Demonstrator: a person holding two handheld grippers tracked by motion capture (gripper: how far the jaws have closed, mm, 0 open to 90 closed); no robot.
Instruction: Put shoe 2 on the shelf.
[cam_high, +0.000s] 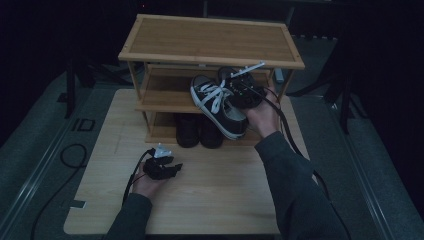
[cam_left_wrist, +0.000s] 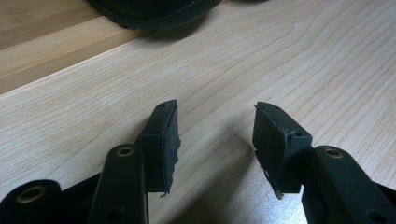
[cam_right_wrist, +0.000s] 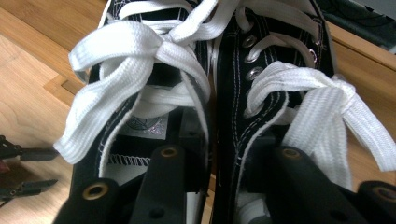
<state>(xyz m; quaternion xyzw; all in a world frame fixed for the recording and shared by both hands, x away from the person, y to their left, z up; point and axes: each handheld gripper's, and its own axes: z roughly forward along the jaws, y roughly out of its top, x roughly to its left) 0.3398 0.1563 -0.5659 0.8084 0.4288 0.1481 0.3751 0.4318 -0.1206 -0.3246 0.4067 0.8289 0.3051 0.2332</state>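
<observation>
Wooden table (cam_high: 210, 200), pale grain, carrying a three-tier bamboo shoe rack (cam_high: 210, 40) along its far edge. Bottom tier: a pair of dark boots (cam_high: 198, 131), toes toward the table's near edge. Middle tier, right end: pair of black canvas sneakers (cam_high: 220, 102) with white laces, tilted, soles overhanging the shelf's front edge. Right gripper (cam_high: 246, 89) is at the sneakers; in the right gripper view one jaw sits inside each shoe, the two adjoining inner collars between them. Whether the pads press on the canvas I cannot tell. Left gripper (cam_left_wrist: 215, 140) rests low on the table near its left front corner, jaws apart, nothing between them. Judgement: sneakers light, uppers soft and collapsible, soles stiffer; laces (cam_right_wrist: 140, 60) loose, liable to snag. Best hold is both collars pinched together, near the heels.
</observation>
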